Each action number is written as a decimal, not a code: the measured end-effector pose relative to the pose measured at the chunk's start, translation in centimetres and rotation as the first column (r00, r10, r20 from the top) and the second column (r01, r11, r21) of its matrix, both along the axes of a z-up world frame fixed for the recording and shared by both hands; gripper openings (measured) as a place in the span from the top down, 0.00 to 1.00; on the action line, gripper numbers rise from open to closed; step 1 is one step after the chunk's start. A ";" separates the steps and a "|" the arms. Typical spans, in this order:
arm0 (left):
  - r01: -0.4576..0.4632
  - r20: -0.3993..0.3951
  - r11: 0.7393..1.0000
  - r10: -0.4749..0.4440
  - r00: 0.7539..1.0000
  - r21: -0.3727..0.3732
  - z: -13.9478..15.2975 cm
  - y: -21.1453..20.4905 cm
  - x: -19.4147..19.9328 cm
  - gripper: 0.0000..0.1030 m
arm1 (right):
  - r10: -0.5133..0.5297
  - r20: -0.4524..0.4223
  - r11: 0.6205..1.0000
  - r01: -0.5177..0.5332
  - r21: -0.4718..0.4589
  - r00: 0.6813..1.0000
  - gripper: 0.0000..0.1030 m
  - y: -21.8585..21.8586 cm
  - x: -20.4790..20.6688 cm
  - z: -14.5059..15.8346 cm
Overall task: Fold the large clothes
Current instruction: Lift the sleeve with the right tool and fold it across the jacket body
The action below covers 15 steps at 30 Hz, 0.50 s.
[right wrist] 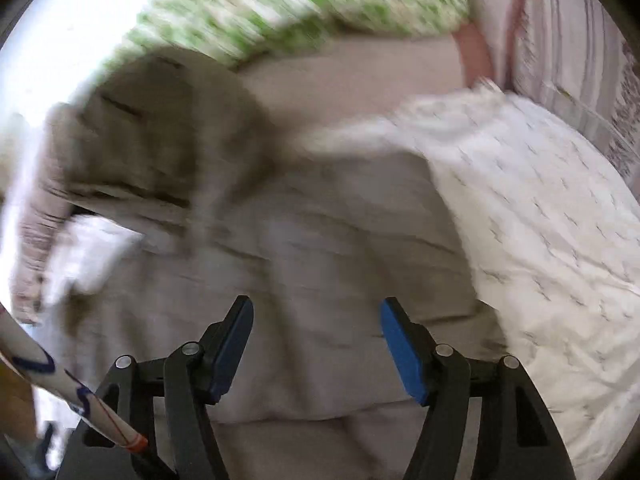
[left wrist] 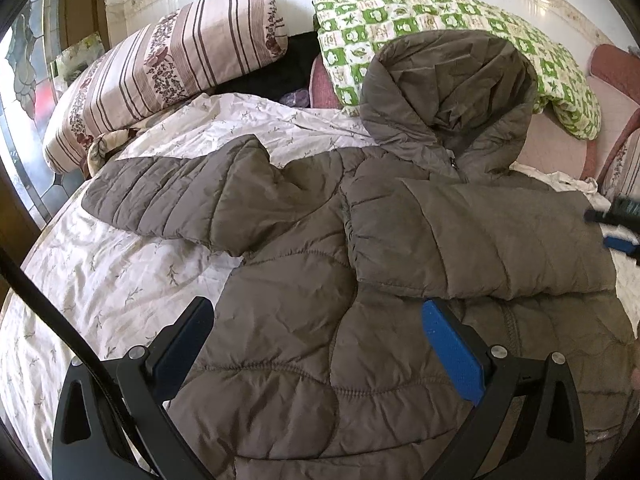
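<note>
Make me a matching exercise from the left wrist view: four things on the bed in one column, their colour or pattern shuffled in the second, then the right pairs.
Column one:
1. puffer jacket
2. bolster pillow
3. folded quilt
4. bed sheet

Column two:
A. green and white checks
B. pale with small leafy sprigs
C. grey-brown, quilted
D. pink with dark stripes and flowers

Pairs: 1-C, 2-D, 3-A, 4-B

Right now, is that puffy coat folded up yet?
Partly: one sleeve lies folded across the coat; the other sleeve is spread on the bed.
</note>
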<state>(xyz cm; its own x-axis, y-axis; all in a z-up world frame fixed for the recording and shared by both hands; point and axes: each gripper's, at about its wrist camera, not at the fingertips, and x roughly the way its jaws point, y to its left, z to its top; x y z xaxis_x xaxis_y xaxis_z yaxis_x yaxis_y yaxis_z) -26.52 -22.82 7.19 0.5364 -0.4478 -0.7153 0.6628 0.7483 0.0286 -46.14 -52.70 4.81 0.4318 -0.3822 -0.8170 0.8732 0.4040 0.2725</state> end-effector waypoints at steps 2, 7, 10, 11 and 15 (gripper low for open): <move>0.008 -0.015 1.000 -0.008 1.000 0.009 -0.4 -0.1 0.0 0.00 | 0.014 -0.032 0.998 -0.012 0.067 0.999 0.35 -0.9 -0.1 -2.0; 0.007 -0.039 1.000 -0.007 0.999 0.020 -0.8 -0.4 0.4 0.00 | 0.088 -0.088 0.995 -0.083 0.058 0.992 0.34 0.0 1.4 -1.7; 0.006 -0.040 1.000 -0.005 0.999 0.015 -0.7 -0.2 0.4 0.00 | 0.115 -0.034 0.993 -0.115 -0.014 0.993 0.36 2.3 1.0 1.5; 0.005 -0.039 1.000 -0.005 0.999 0.013 -0.6 -0.2 0.3 0.00 | 0.139 -0.027 0.989 -0.140 -0.049 0.990 0.36 3.5 0.8 2.6; 0.007 -0.040 1.000 -0.006 0.999 0.015 -0.6 -0.2 0.2 0.00 | 0.192 -0.006 0.969 -0.191 -0.159 0.981 0.35 8.5 -0.3 5.3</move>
